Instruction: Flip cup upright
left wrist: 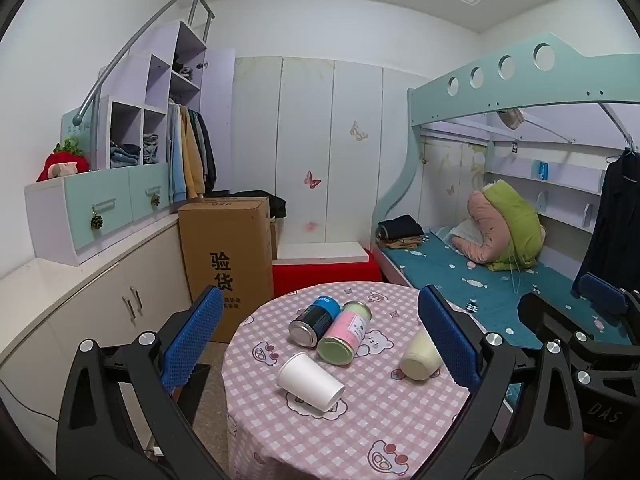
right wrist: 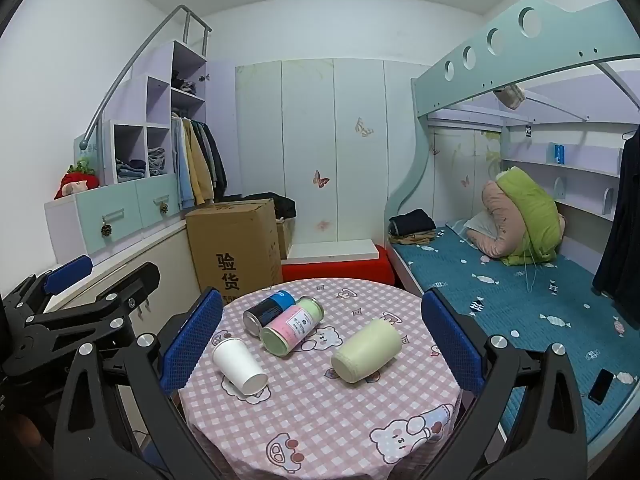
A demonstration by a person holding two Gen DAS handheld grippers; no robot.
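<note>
Presently catalogued, largest first. Worktop [right wrist: 320, 420]: round, draped in a pink checked cloth with bear prints; four containers lie on their sides across it.

Left tool [left wrist: 320, 340] and right tool [right wrist: 322, 344]: both hang above the near edge with blue-padded fingers spread wide, holding nothing and touching nothing.

Cream cup [right wrist: 366, 350]: lying at about 3 o'clock on the cloth, well apart from the others.

Pink-and-green tin [right wrist: 292, 326] and dark blue tin [right wrist: 269, 312]: lying side by side, touching, toward 11 o'clock of centre.

White paper cup [right wrist: 239, 366]: the likely task item, though the cream cup could equally be meant. It lies on its side at about 9 o'clock, mouth facing the near edge at roughly 5 o'clock, base toward the tins and just beside the pink-and-green one.

Handling judgement: it looks very light and thin-walled, so it is likely to roll or skid when nudged and to crumple under a hard squeeze. A gentle pinch across the mid-body, nearer the stiffer base, seems safest; the rolled rim would likely deform.
</note>
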